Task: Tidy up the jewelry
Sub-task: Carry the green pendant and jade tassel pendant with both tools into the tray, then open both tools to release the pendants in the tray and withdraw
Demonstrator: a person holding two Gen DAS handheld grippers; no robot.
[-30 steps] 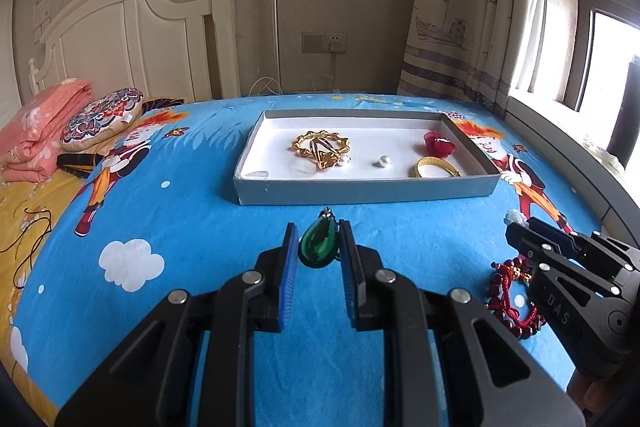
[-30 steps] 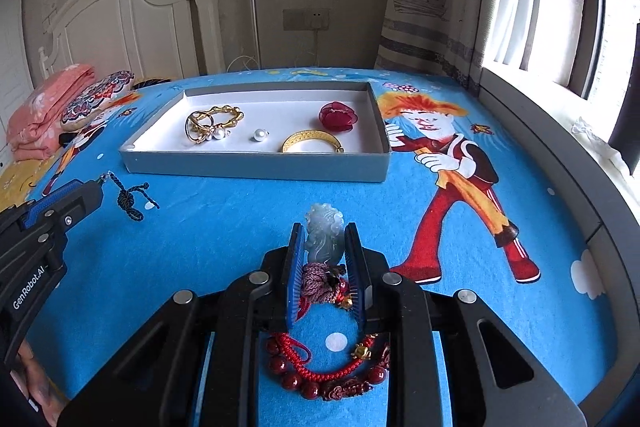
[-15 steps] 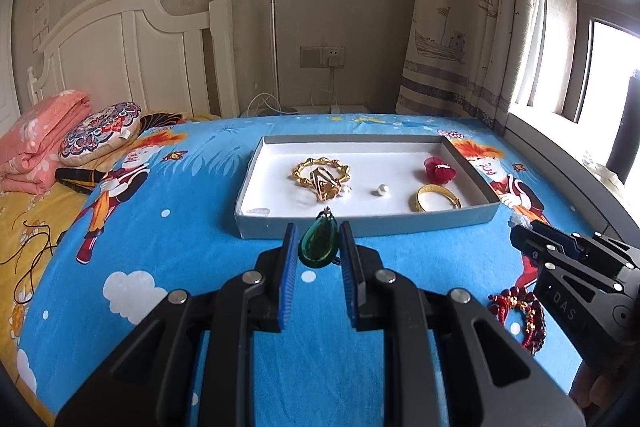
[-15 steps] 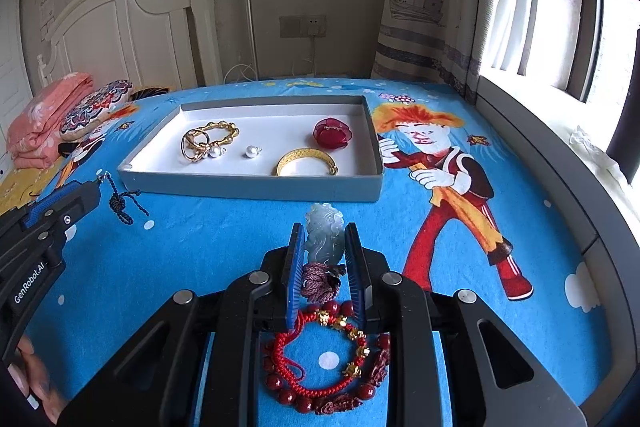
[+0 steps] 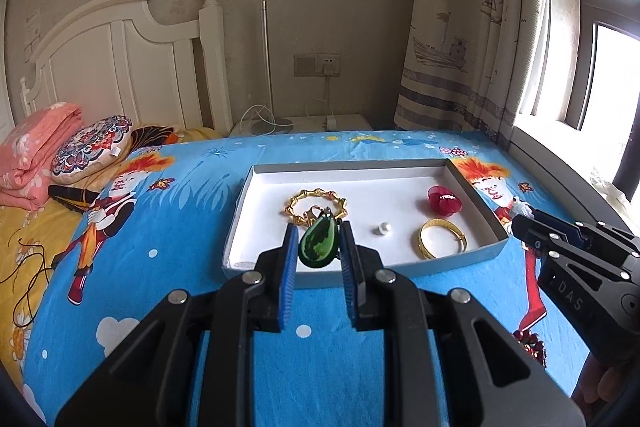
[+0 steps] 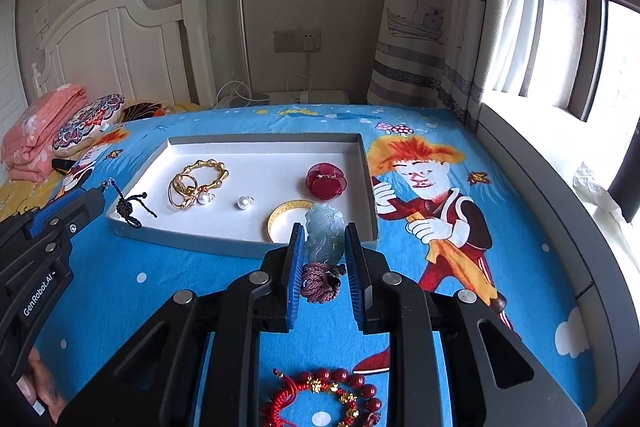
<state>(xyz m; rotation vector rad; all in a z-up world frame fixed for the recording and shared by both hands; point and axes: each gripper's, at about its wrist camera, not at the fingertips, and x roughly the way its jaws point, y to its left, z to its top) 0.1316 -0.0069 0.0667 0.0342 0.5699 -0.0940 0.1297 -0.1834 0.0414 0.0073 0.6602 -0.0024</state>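
Both tongs have risen from the bedsheet toward the tray [image 5: 362, 169]: left gripper [image 5: 319, 251] pinching the green pendant [image 5: 318, 245], right gripper [image 6: 324, 253] pinching the jade pendant [image 6: 325, 237], each above the tray's near wall, ready for placing inside.

Both claws black plastic, blue ribbed pads, silver screws; left claw [image 5: 319, 254] marked "GenRobot.AI", right claw [image 6: 325, 251] marked "DAS".
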